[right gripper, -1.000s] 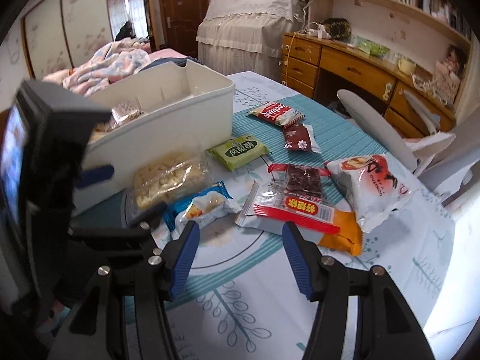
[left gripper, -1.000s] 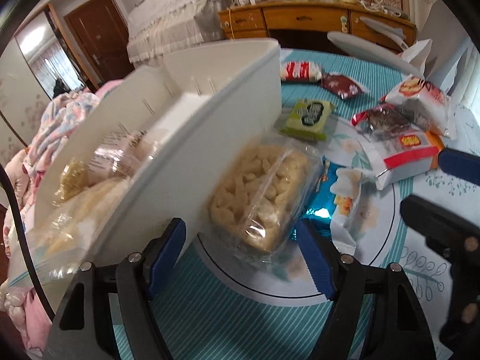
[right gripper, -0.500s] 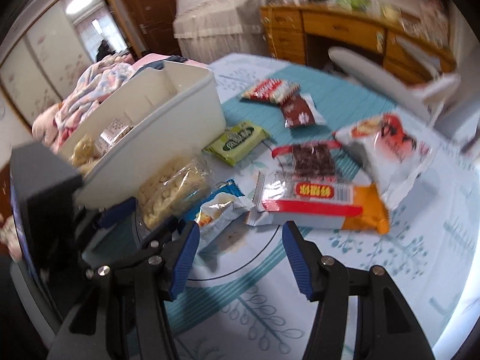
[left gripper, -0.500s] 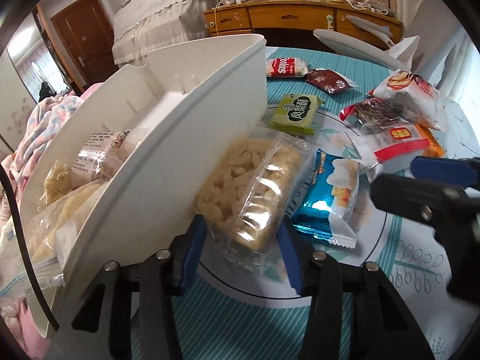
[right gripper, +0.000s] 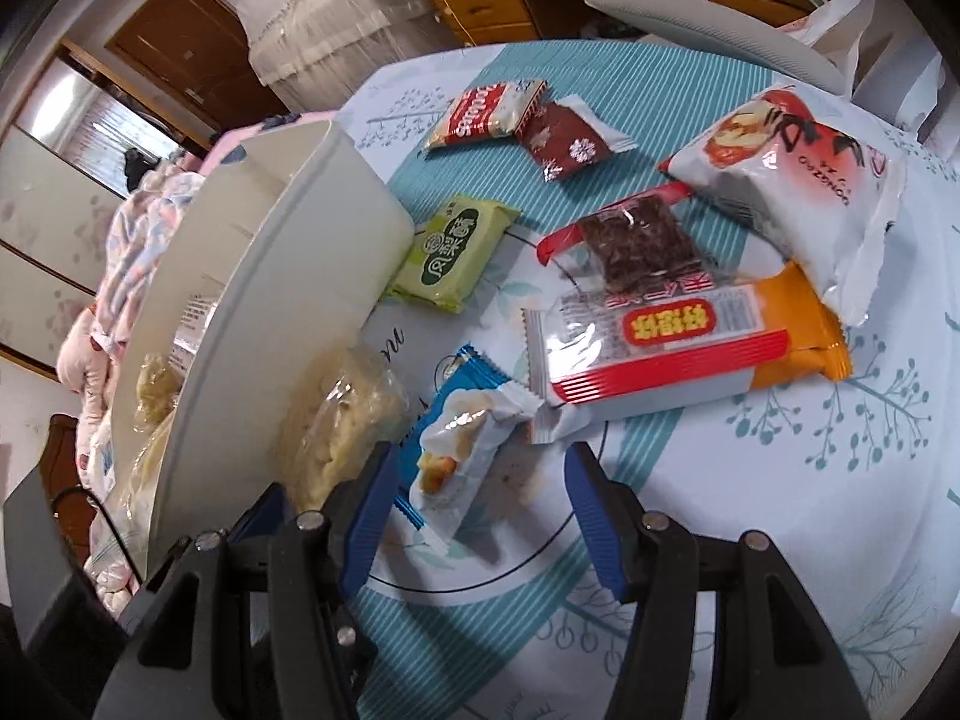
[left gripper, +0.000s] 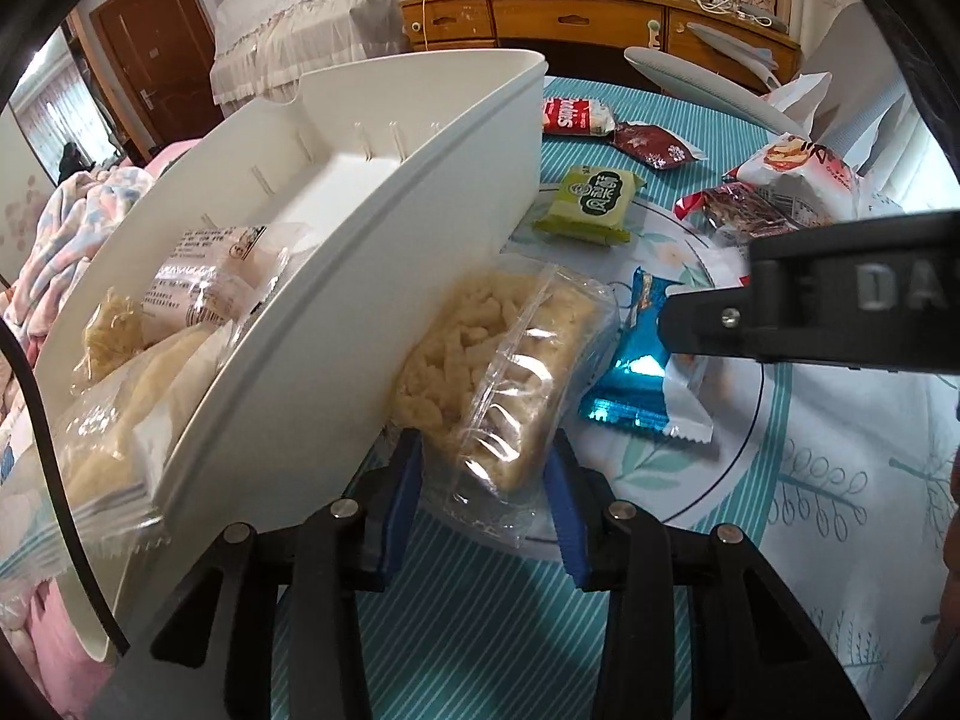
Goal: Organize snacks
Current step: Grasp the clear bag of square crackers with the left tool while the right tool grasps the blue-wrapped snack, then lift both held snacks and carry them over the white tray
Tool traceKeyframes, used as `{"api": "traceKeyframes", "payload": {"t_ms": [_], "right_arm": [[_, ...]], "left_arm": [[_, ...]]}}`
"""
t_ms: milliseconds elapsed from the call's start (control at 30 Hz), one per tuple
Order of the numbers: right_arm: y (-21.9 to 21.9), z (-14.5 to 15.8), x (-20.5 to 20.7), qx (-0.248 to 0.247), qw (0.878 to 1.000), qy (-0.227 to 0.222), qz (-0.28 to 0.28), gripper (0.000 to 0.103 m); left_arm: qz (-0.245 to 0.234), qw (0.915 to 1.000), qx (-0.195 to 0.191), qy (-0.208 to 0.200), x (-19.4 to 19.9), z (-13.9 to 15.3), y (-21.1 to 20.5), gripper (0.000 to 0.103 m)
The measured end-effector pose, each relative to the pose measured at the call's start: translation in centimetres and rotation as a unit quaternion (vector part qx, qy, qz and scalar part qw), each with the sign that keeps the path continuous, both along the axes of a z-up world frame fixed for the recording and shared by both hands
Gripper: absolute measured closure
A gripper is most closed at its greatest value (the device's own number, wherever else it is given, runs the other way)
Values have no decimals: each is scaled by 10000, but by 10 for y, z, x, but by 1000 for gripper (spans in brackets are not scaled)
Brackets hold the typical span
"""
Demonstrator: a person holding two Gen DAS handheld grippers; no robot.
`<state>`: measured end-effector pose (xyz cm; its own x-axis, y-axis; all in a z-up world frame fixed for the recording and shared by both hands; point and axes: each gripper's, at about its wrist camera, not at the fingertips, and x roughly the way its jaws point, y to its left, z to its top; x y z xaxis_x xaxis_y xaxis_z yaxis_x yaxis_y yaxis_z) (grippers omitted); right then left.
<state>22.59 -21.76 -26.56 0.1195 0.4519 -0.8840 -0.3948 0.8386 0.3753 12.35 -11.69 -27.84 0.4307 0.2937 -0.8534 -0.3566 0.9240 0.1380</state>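
- Left wrist view: the left gripper (left gripper: 483, 483) has its blue jaws pinching the near end of the clear bag of puffed snacks (left gripper: 498, 360), which lies on the desk (left gripper: 810, 480) right against the outer wall of the white bin (left gripper: 336, 276).
- Right wrist view: the right gripper (right gripper: 477, 498) has its jaws spread wide, hovering over the blue foil packet (right gripper: 459, 438) without gripping it.
- My guess is the step in hand is lifting that clear bag over the rim and into the bin. I'd keep the squeeze light, since the contents look brittle and would probably crush, and raise it well above the wall before swinging it across.
- The bin already holds a couple of clear-wrapped snacks at the near end, so aim for the open space further back.
- The right gripper should probably hold off, because the two tools are close together and could bump.
- Textures: the clear bag is thin, crinkly and glossy, stuffed with pale knobbly pieces, so it'll likely sag from a one-end grip.
- The bin is smooth rigid plastic with slotted ribs inside.
- The blue packet is shiny foil with a serrated seal, flat and pillow-shaped.
- Other wrappers still on the patterned cloth: the green packet (right gripper: 456, 255), the orange packet (right gripper: 684, 342), the white chip bag (right gripper: 804, 180).
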Motion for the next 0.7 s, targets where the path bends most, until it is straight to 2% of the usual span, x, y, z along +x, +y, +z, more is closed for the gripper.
{"api": "traceKeyframes", "payload": {"t_ms": [133,300,333,367,400,433,567,700], "right_arm": [[17,-9,1,-678,9973,289,14,44],[35,-12,-1,-896,9953,353,72,46],[38,-12,-1,-953,9949,337,45,47],[40,-13,-1,-889,9953,393,48,54],[41,-13,-1,-803,9957,452,46,65],[42,-14,-2,-697,9961,536,28,71],[46,-12,-5,-911,9944,527,34,74],[40,-11,-10,-945,9929,703,-185,75]], "left_arm": [[-12,9999,-158,66,-10,4,0,65],[-49,9996,-201,168,-21,7,1,65],[-55,9996,-224,179,-23,8,2,65],[-68,9995,-253,192,-25,9,2,65],[-89,9994,-272,199,-26,10,2,65],[-129,9993,-295,205,-29,12,2,65],[-290,9986,-380,242,-37,18,0,66],[-473,9975,-447,263,-46,26,-4,66]]}}
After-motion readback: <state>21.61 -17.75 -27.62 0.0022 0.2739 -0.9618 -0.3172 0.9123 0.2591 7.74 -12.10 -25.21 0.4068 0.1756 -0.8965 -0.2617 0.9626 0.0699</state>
